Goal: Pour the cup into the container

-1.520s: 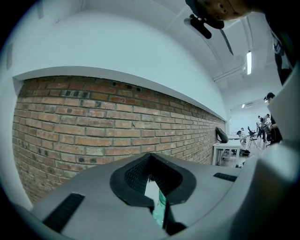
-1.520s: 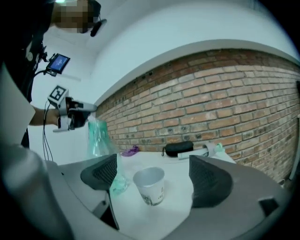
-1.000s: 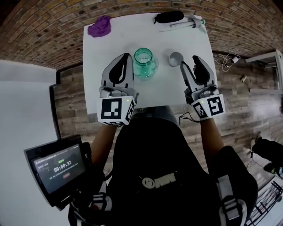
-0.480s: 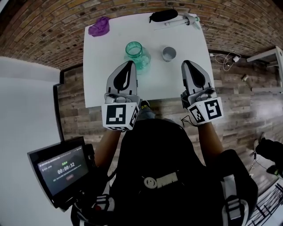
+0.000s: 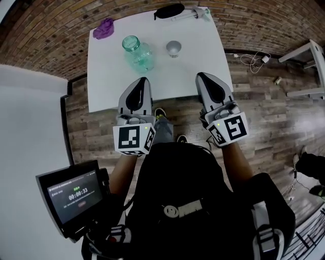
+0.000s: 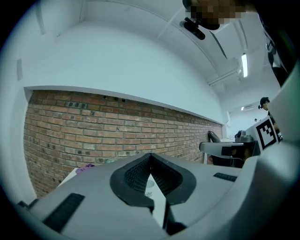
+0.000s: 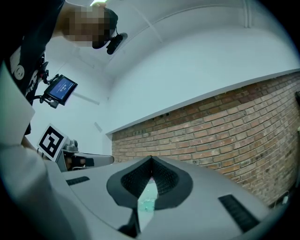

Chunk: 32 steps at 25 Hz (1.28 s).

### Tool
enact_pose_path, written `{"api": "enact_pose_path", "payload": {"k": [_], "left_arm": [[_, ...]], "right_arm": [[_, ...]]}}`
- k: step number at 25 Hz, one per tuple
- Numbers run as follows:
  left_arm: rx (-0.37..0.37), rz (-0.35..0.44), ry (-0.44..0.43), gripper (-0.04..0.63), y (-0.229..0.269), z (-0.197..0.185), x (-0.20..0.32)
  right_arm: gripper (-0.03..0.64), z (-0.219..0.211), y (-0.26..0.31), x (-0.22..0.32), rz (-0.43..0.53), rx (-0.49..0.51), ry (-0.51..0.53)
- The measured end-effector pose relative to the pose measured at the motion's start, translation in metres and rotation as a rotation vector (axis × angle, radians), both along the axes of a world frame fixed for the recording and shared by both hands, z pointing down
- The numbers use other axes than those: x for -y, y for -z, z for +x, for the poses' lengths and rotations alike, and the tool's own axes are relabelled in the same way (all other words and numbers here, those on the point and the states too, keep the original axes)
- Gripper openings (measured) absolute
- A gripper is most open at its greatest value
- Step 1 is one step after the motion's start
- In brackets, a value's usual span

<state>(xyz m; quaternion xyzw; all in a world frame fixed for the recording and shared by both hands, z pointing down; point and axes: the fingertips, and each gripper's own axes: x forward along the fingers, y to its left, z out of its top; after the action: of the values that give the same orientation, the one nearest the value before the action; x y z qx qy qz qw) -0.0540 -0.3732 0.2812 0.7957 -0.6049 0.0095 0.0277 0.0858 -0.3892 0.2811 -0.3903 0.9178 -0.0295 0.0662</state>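
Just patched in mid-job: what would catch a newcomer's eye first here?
The two grippers, left and right, both shut and empty, point side by side at the near edge of the white table. Beyond them stand a green glass jar and a small grey cup, apart from each other. A purple cloth lies at the far left corner.

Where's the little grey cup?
The cup stands on the white table in the head view, just right of the green jar and apart from it.

Purple cloth [image 5: 104, 28], black oblong object [image 5: 169, 10], white table [image 5: 106, 76], timer screen [image 5: 71, 195]
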Motion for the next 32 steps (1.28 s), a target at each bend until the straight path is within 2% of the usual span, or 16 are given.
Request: {"api": "enact_pose_path", "payload": {"k": [8,16,22,26,32], "left_arm": [[-0.005,-0.033,0.022,0.003,-0.002,0.007,-0.049],[-0.021,-0.056,0.004,0.003,-0.008,0.006,-0.083],[-0.04,-0.044,0.024,0.003,-0.004,-0.007,-0.143],[-0.053,-0.021,0.018,0.003,-0.004,-0.019,-0.197],[-0.062,-0.062,-0.004,0.003,-0.008,-0.019,-0.216]], "right_arm": [[0.006,0.011,0.001,-0.044,-0.014,0.0,0.038],[0.008,-0.012,-0.003,-0.078,-0.028,-0.038,0.079],[0.008,-0.035,-0.001,-0.138,-0.021,-0.039,0.111],[0.008,-0.052,0.0,-0.19,-0.003,-0.06,0.102],[0.006,-0.048,-0.012,-0.214,-0.057,-0.075,0.075]]}}
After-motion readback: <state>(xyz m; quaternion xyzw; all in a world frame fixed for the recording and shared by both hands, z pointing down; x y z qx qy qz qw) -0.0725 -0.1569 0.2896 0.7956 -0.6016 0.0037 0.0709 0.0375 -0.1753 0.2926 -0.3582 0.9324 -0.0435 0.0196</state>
